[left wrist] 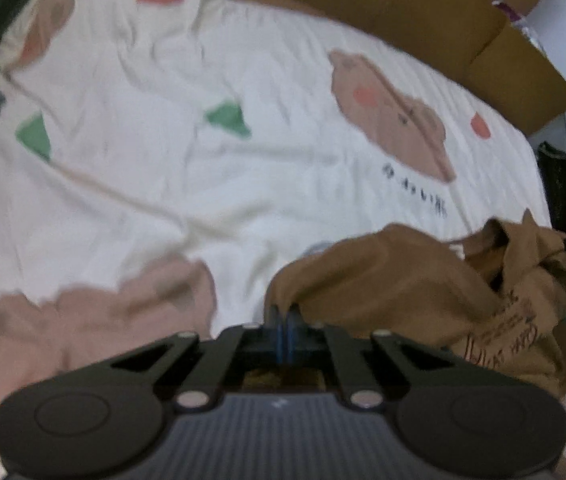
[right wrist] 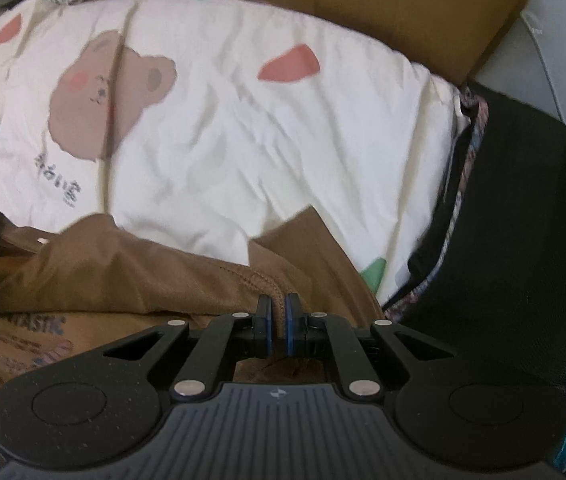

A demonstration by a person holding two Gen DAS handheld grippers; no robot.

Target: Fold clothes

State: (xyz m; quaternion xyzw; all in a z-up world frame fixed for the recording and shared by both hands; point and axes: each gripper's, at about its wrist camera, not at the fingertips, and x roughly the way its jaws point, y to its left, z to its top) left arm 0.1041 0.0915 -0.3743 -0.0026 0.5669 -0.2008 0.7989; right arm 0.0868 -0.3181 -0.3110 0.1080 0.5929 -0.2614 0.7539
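Bear-print bedsheet (left wrist: 243,184) (cardboard (left wrist: 423,12) behind)

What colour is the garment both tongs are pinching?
Brown, with printed lettering; the brown garment shows best in the right wrist view.

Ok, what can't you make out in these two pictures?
- Left wrist view: motion blur smears the writing on the brown shirt; the left gripper hides its pinched edge.
- Right wrist view: the shirt's printed word is cut short by a fold; the right gripper covers the hem below.

Bear-print bedsheet (right wrist: 243,128), cardboard boxes (left wrist: 423,12) behind, black fabric (right wrist: 523,220) beside.
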